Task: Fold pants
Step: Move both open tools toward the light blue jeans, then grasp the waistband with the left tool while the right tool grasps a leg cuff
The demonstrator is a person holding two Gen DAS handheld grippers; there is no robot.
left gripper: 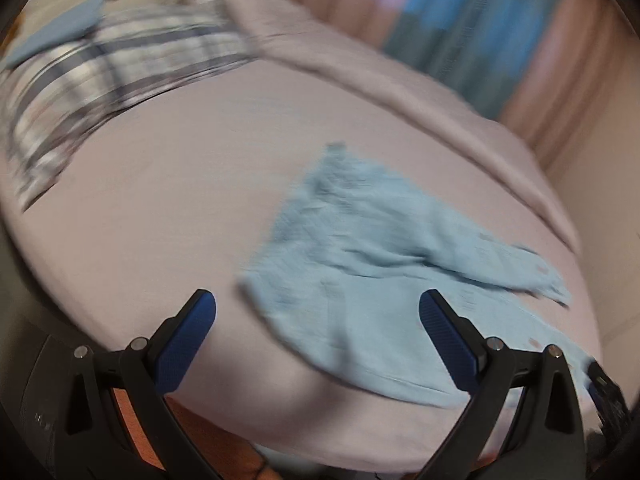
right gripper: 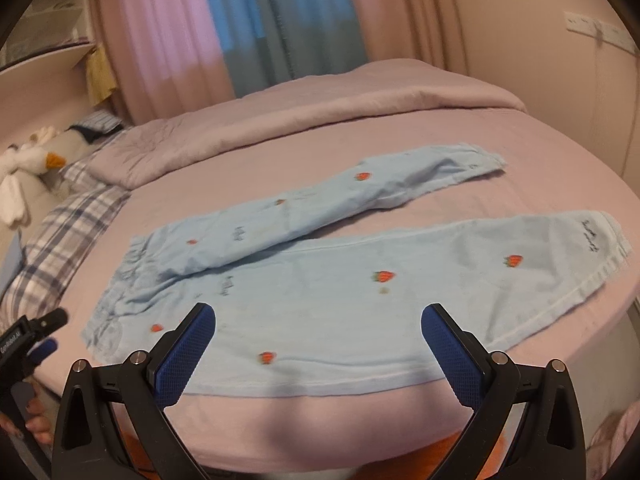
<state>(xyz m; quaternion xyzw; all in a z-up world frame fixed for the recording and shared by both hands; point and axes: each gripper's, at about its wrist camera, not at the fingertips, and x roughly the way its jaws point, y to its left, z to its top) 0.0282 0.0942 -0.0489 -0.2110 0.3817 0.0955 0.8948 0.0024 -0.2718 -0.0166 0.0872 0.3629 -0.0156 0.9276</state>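
Pants (right gripper: 320, 292) in light blue, with small red strawberries printed on them, lie spread on the pink sheet of the bed (right gripper: 540, 160). The waistband is toward the left side and the two legs run to the right. The far leg is bent upward, away from the near one, so the legs make an open V. The near leg lies along the front edge of the bed.

Both grippers hang above this front edge. The right gripper (right gripper: 318, 336) has its blue pads wide apart over the near leg, holding nothing. The left gripper (left gripper: 317, 320) is also spread wide, over the waistband end, and it holds nothing either; its view is blurred. A plaid pillow (right gripper: 68, 232) lies at the left, and a folded pink blanket (right gripper: 320, 108) lies behind the pants.
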